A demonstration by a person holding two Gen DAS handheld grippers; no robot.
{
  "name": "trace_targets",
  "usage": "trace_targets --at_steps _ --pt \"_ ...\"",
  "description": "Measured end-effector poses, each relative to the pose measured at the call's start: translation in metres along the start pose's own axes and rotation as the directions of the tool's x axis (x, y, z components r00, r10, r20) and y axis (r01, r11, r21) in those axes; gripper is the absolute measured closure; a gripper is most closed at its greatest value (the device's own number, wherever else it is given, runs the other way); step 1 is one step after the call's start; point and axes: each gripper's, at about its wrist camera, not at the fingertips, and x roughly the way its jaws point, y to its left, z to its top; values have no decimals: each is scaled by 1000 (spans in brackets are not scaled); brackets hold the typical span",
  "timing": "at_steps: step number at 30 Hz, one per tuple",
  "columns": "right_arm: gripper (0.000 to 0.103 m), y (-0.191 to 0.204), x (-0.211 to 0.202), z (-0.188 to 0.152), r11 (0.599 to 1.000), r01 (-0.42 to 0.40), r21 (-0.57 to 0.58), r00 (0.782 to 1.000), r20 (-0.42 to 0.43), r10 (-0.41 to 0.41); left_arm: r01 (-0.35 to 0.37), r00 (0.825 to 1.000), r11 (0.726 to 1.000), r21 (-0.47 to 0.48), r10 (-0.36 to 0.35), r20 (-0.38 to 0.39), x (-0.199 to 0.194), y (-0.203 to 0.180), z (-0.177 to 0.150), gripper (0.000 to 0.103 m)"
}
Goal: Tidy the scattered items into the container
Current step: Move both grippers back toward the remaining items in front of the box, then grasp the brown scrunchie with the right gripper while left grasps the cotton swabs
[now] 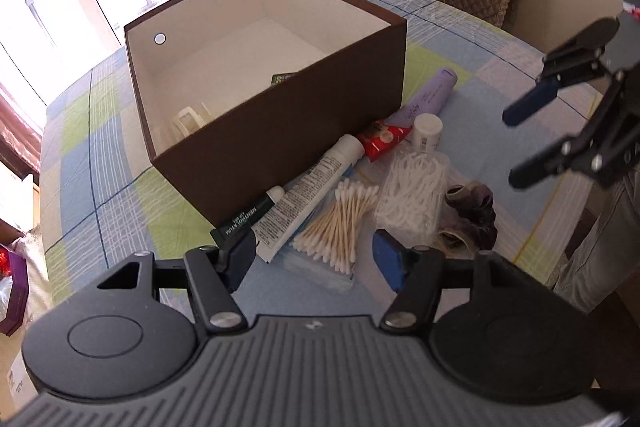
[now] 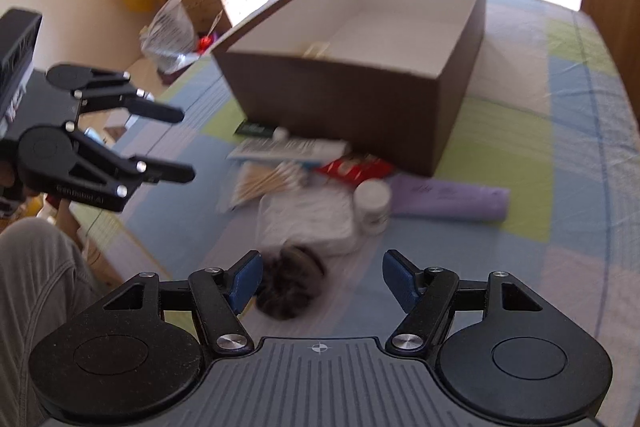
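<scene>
both grippers up over the checked tablecloth [image 1: 100, 163] and neither one holding a thing. the left gripper [image 1: 314, 259] hangs with its blue pads spread wide, right above the pack of cotton swabs [image 1: 340, 223]. the right gripper [image 2: 322, 279] is spread just as wide, and the dark scrunchie [image 2: 288, 283] sits low between its pads, though the right wrist view is blurred.

the brown box [image 1: 280, 131] stands open on the cloth, white inside, with a cream hair clip [image 1: 190, 121] lying on its floor and a dark green packet [image 1: 282, 79] peeking over the near wall.

the rest is bunched outside, along the box's near side: a menthol lip stick [image 1: 246, 217] touching the wall, a white tube [image 1: 312, 187] beside it, a red tube [image 1: 382, 141], a lilac tube [image 1: 428, 95] running off the corner, a small white-capped bottle [image 1: 427, 131], and a clear bag of floss picks [image 1: 412, 191] next to the swabs.
</scene>
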Motion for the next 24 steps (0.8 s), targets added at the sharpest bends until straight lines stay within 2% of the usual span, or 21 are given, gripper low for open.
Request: trace_targets --at_steps 7,14,15,16,20,23,24 --pt "30 24 33 -6 999 -17 -30 998 -67 15 5 999 1000 -3 -5 -33 1 4 -10 41" --pt "31 32 58 -7 998 53 -28 996 -68 -55 17 999 1000 11 -17 -45 7 0 -14 41" --pt "48 31 59 -7 998 60 -27 996 -65 -61 16 999 1000 15 -16 -45 8 0 -14 41" --pt "56 30 59 -7 998 65 -26 996 -63 -67 15 999 1000 18 -14 -46 10 -1 -14 41" --pt "74 21 57 -5 997 77 -7 995 -69 -77 23 999 999 40 -21 -47 23 -6 -11 42" --pt "77 12 50 -6 997 77 13 995 -64 -76 31 998 997 69 -28 -48 34 -11 -7 44" --pt "77 9 48 -7 997 77 20 995 -63 -76 31 998 996 83 -27 -48 37 -13 -7 47"
